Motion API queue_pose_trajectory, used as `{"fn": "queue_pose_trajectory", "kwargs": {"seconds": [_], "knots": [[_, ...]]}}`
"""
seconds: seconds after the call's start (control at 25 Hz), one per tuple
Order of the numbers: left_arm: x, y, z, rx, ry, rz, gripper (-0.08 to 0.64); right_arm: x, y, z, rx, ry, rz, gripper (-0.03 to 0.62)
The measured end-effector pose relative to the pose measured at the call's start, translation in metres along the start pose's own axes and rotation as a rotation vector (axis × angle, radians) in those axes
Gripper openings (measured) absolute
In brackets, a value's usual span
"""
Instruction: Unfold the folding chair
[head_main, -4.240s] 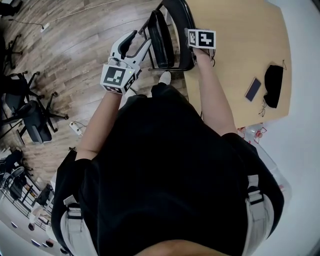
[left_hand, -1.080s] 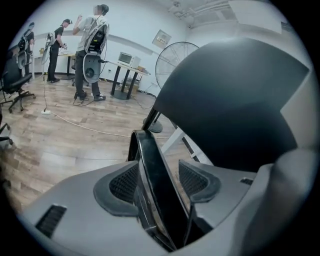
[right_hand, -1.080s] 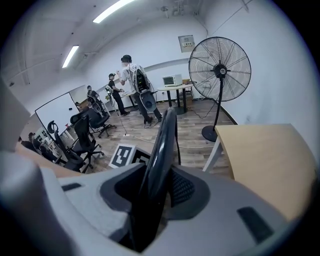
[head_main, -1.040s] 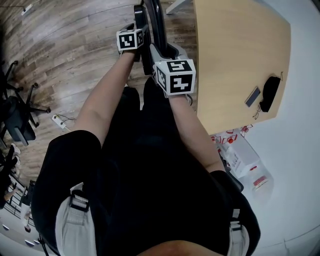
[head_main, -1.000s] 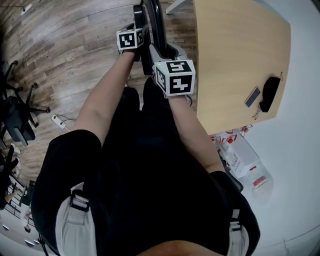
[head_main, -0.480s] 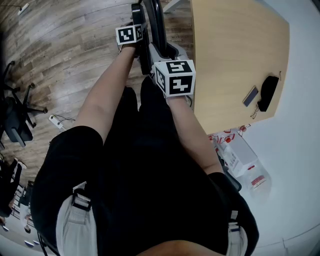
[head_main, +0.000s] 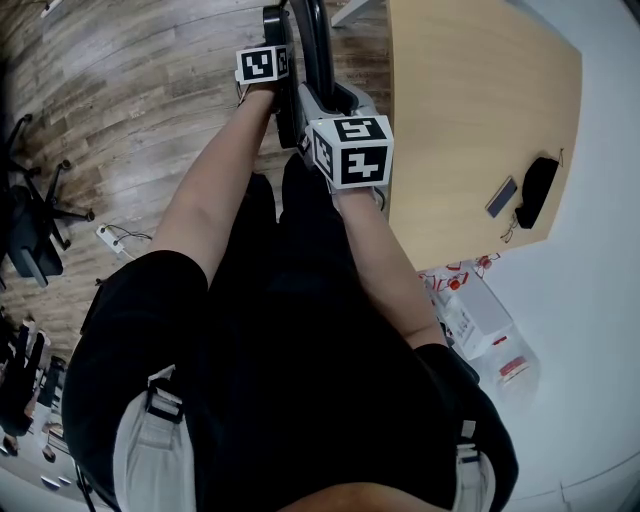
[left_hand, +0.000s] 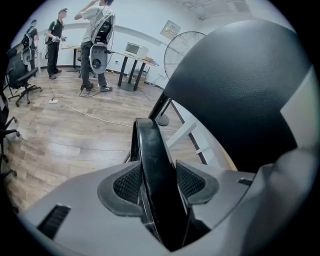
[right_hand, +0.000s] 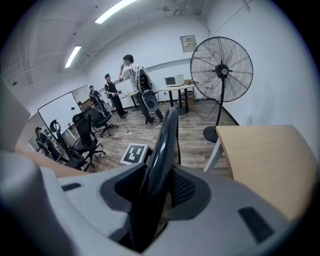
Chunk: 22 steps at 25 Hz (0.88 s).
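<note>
Left hand-held gripper (left_hand: 157, 176) was off to the chair's side a few seconds ago and is now on the folding chair (head_main: 314, 38). Its jaws have just been closing and now clamp a black frame bar. Right hand-held gripper (right_hand: 156, 187) is clenched on another black bar. The chair stands on the wooden floor (head_main: 150, 100), just beside the worktop (head_main: 480, 100), in front of the person's legs.
</note>
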<state>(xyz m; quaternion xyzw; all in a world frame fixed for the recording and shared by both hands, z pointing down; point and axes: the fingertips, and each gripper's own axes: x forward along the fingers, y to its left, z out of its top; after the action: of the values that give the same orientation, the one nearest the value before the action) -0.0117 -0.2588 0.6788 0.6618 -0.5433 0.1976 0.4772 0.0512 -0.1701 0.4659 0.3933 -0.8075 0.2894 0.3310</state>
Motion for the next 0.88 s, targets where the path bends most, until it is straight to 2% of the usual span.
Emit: {"fn": "queue_pose_trajectory", "kwargs": {"seconds": [0.52, 0.88], "knots": [[-0.009, 0.047, -0.009, -0.025, -0.011, 0.002, 0.206, 0.007, 0.017, 0.000, -0.004, -0.004, 0.050, 0.126], [-0.015, 0.059, -0.010, -0.027, -0.001, -0.009, 0.206, 0.008, 0.017, -0.001, 0.001, -0.007, 0.067, 0.129]]}}
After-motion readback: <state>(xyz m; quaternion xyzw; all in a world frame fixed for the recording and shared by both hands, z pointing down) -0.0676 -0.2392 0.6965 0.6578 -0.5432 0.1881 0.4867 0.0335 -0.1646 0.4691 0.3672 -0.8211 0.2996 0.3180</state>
